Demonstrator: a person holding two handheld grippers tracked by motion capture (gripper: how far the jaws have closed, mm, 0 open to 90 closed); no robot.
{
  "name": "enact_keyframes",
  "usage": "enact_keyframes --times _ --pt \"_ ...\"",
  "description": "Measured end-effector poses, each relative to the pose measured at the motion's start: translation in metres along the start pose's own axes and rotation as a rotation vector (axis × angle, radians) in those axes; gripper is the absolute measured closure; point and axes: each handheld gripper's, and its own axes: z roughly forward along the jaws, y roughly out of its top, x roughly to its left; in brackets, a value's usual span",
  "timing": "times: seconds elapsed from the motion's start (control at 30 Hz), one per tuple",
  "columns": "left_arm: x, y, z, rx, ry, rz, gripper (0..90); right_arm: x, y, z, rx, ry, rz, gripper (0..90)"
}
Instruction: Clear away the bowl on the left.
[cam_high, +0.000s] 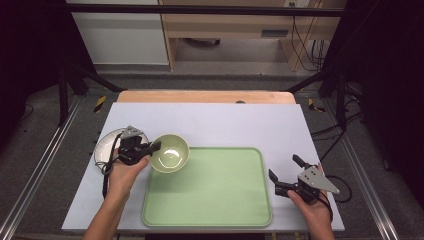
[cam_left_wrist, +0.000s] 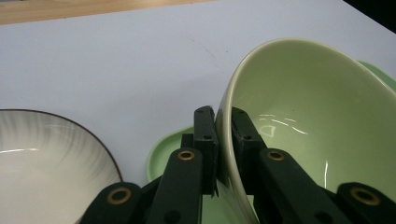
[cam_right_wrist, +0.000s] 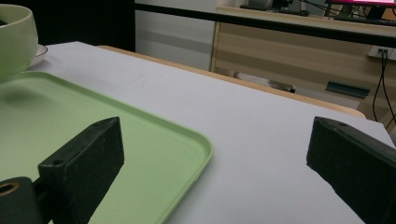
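Bowl (cam_high: 170, 153) is clamped at its near-left rim by the left gripper (cam_high: 156, 145): in the left gripper view one jaw sits inside the wall, the other outside, pads pressed tight on the rim, so the grip is firm and narrow. Bowl is held tilted, mouth leaning away from the hand, and hangs over the tray's (cam_high: 210, 220) far-left corner, partly past the edge. Whether its base touches the tray can't be told.

Key relation: the tray's open middle lies to the right of and nearer than the bowl, i.e. toward the person, so a set-down is judged to need a short carry right and inward, then levelling before release.

Right gripper (cam_high: 285, 172) is held off the tray's right edge, well apart from the bowl, jaws wide open, nothing between them. Left hand is clearly nearer, already in charge.

Farther left, behind the left hand, a white plate (cam_high: 102, 150) rests on the mat (cam_high: 225, 122), just beside the bowl's path; swing-back could clip it.
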Motion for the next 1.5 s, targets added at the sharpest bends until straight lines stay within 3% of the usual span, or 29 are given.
enact_keyframes --times 0.2,0.77,1.07,1.5 --pt "-0.016 0.0 0.009 0.015 -0.028 0.026 83.2 0.0 0.0 0.0 -0.001 0.0 0.0 4.4" --pt "-0.039 -0.002 0.021 0.033 -0.094 0.047 83.2 0.0 0.0 0.001 0.003 0.0 0.001 4.4" --pt "-0.058 -0.005 0.031 0.063 -0.134 0.081 83.1 0.0 0.0 0.0 0.003 0.002 0.003 4.4" --pt "-0.07 -0.011 0.04 0.108 -0.179 0.119 83.1 -0.001 -0.001 0.0 0.004 0.0 0.001 4.5"
